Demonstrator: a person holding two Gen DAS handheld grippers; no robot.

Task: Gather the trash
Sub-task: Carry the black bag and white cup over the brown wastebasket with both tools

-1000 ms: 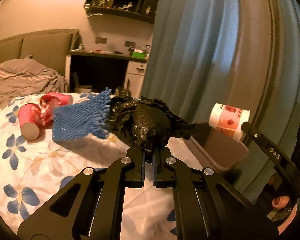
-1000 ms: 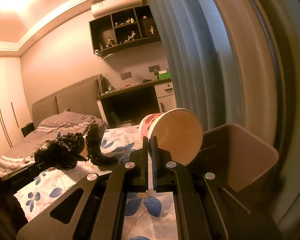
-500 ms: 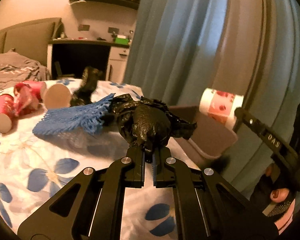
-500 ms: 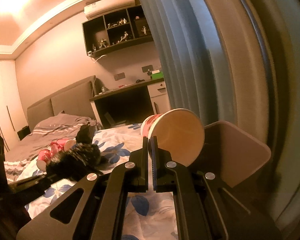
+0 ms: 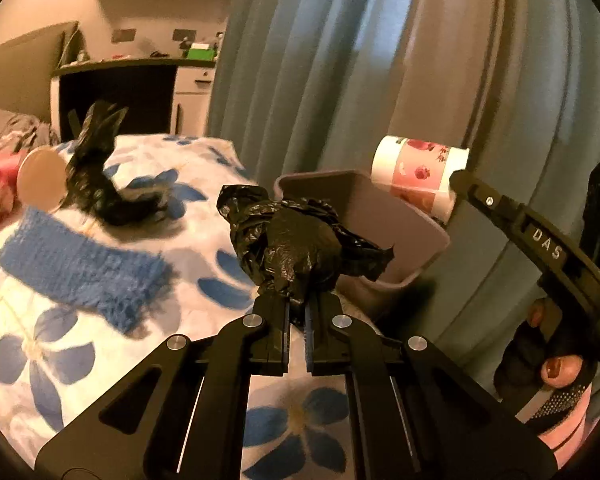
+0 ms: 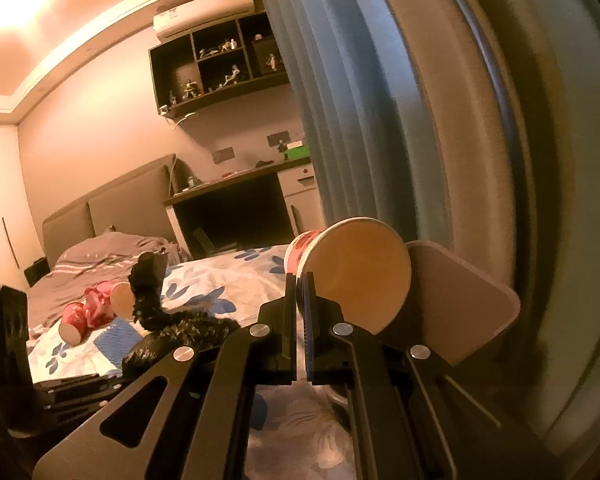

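Two black plastic bags were counted: one [image 5: 296, 248] at 12 o'clock, one [image 5: 100, 176] at 10 o'clock. Paper cups numbered three: floral [image 5: 418, 178], two pink [image 6: 73, 320] [image 6: 121, 299]. One blue net [image 5: 80, 268] and one bin [image 5: 380, 220] were present.

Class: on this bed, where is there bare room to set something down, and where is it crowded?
Free: bedspread between blue netting and bin. Crowded: far left, where cups, netting and loose black bag cluster.

A crumpled black plastic bag [image 5: 296, 248] sits at frame centre, before the grey plastic bin [image 5: 400, 236]. A floral paper cup [image 5: 418, 178] lies sideways at right, above the bin's rim.
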